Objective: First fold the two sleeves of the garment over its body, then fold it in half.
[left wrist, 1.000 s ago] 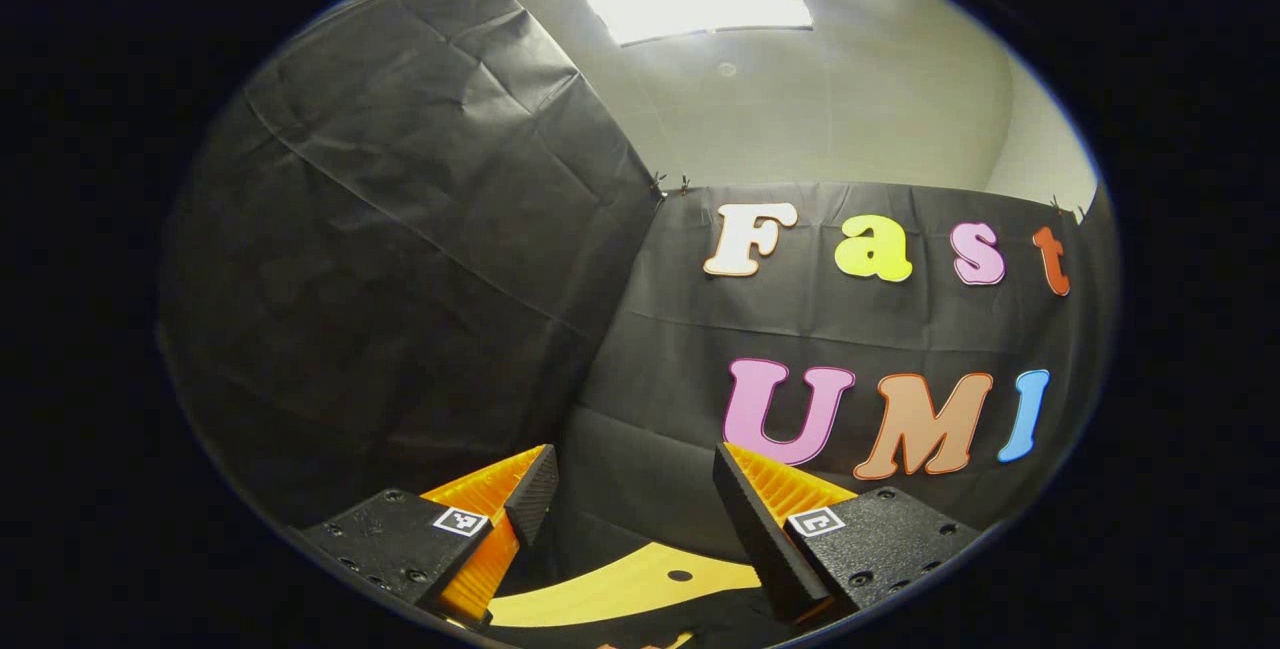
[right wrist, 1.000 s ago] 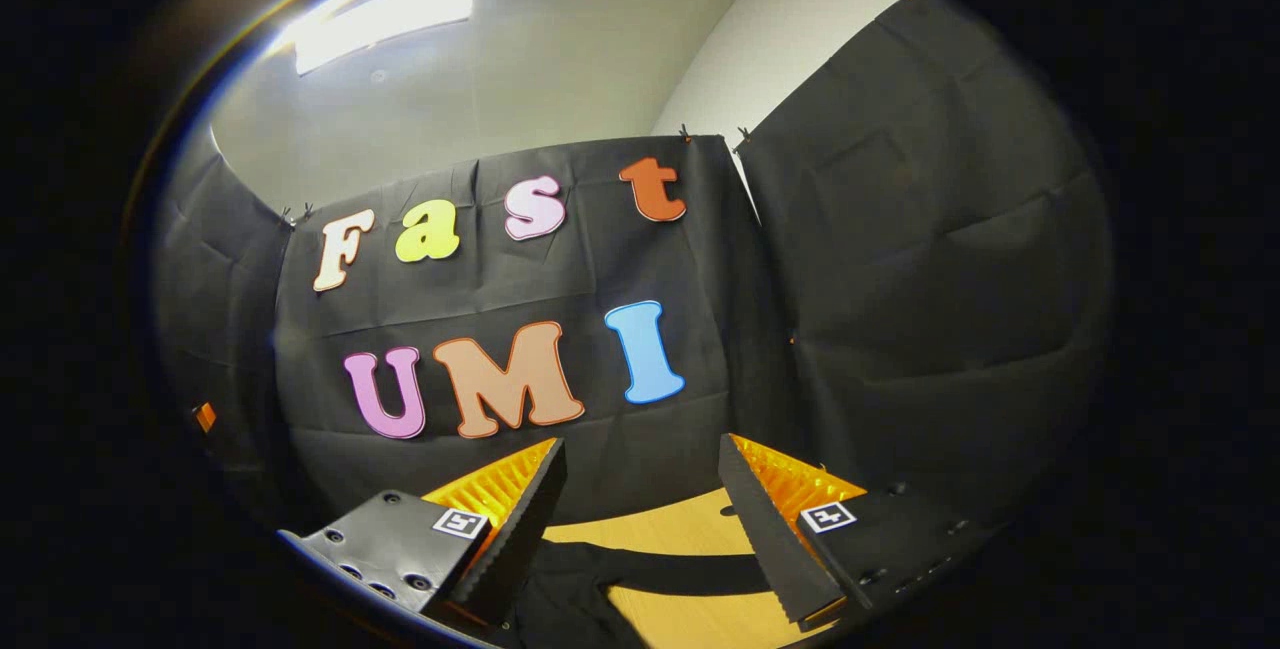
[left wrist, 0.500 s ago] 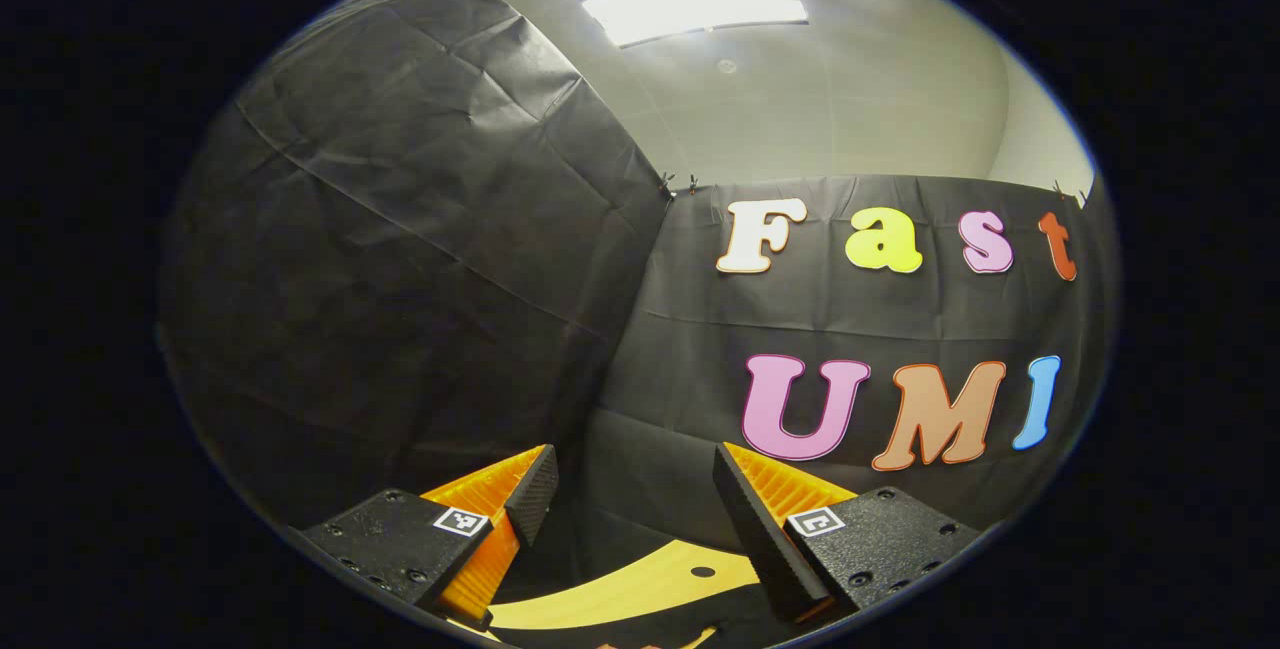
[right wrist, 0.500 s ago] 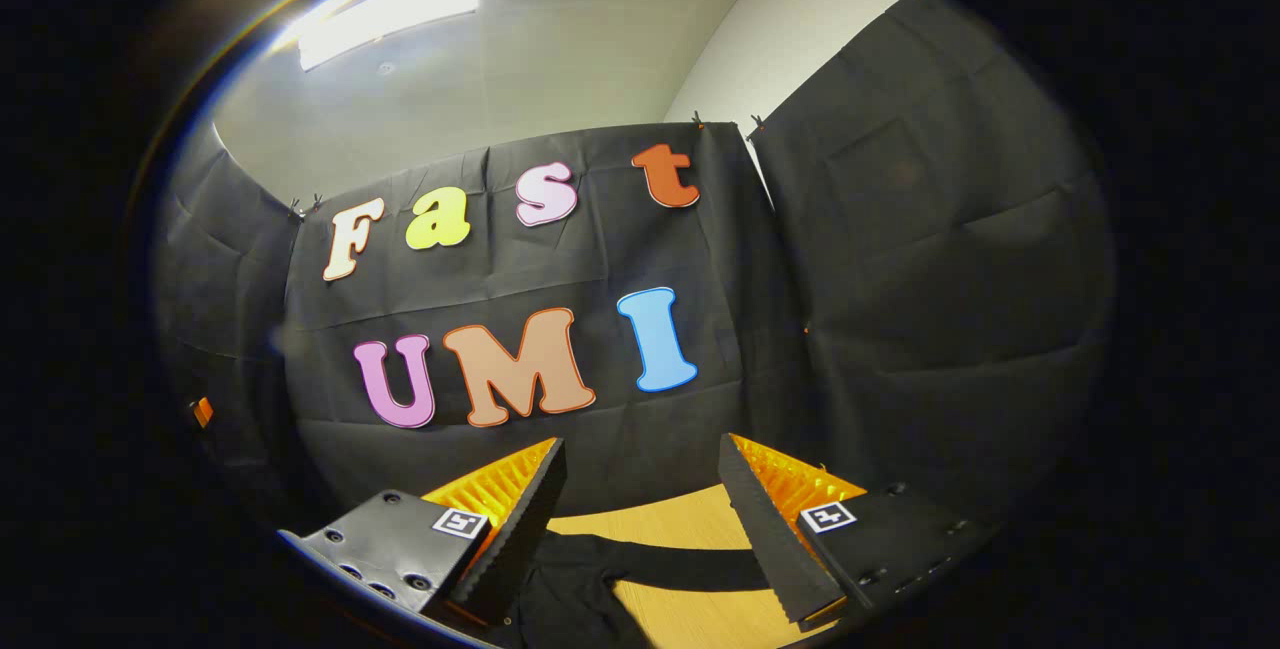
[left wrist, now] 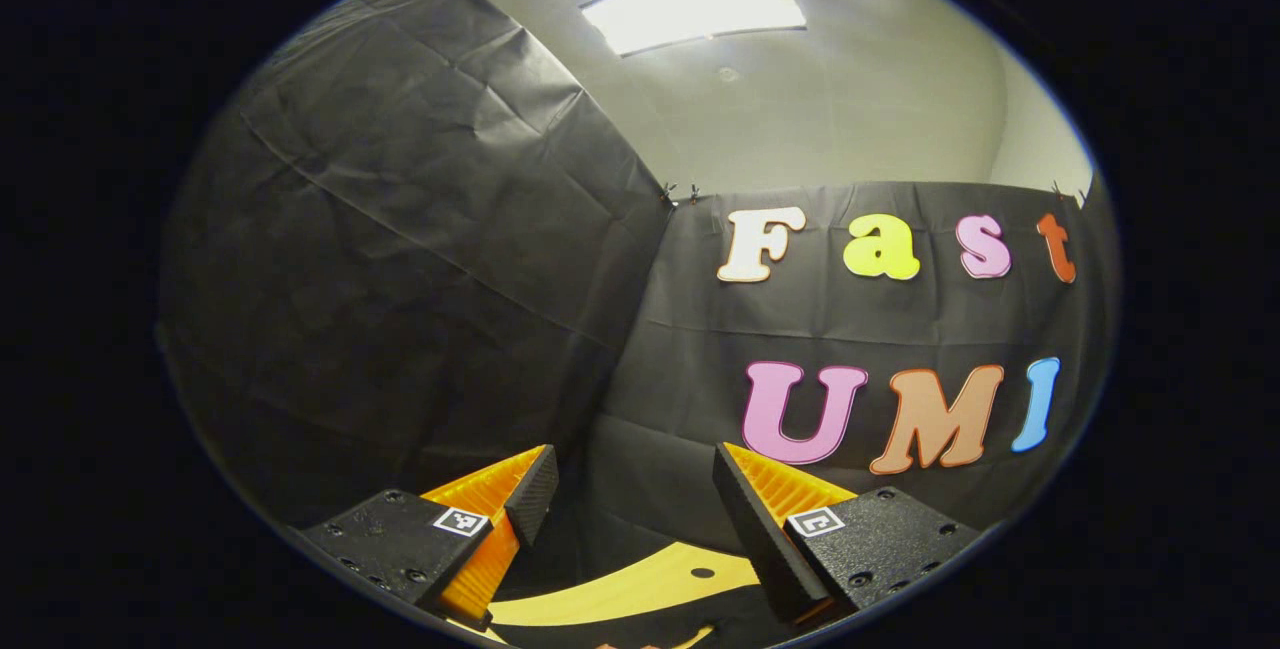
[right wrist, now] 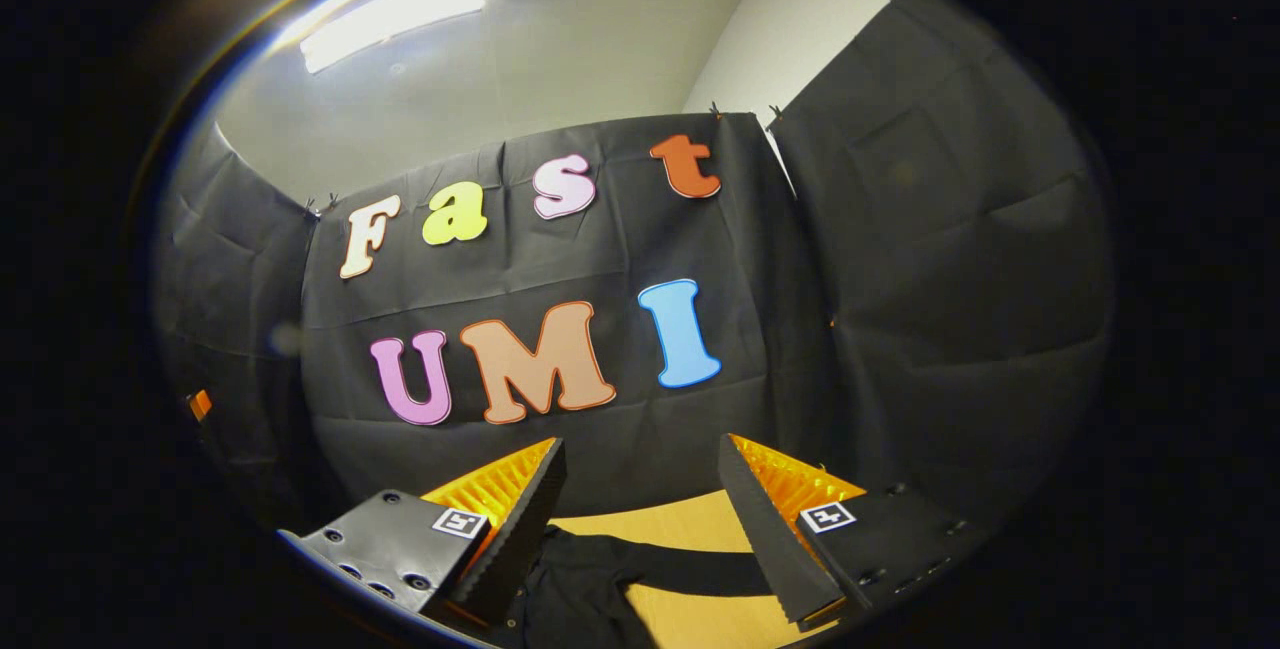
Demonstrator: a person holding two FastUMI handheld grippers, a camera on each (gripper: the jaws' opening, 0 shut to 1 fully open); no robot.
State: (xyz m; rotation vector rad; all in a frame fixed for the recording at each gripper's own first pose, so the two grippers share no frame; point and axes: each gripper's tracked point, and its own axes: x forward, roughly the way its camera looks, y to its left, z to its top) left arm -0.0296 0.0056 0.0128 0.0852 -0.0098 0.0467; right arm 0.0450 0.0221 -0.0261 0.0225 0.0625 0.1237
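- Left gripper [left wrist: 625, 494], at the bottom centre of the left gripper view, has its two fingers spread wide with nothing between them; it is raised and aimed at the booth's black cloth wall [left wrist: 420, 259].
- Right gripper [right wrist: 640, 489], at the bottom centre of the right gripper view, is likewise spread wide and holds nothing.
- Between and below the right gripper's fingers lies the black garment [right wrist: 570, 589] on the wooden table [right wrist: 690, 614], at the bottom of the frame; one long sleeve [right wrist: 690, 569] stretches to the right across the wood. Neither finger touches the cloth.
- In the left gripper view a curved strip of the same table [left wrist: 620, 589] shows at the bottom centre between the fingers, with a small dark hole [left wrist: 702, 572] in it and dark fabric along the lower edge; I cannot tell whether that fabric is the garment.
- Nothing stands between either gripper and the table that I can make out.
- A bright ceiling light panel [left wrist: 695, 9] sits at the upper centre of the left gripper view, and at the upper left of the right gripper view.
- Small clips [left wrist: 680, 194] pin the cloth panels where they meet, upper centre of the left gripper view.
- A small orange object [right wrist: 201, 404] sits at the far left edge of the right gripper view; too small to identify.
- Each finger mount carries a square black-and-white marker tag [left wrist: 460, 521]; it holds a pattern, not readable writing.
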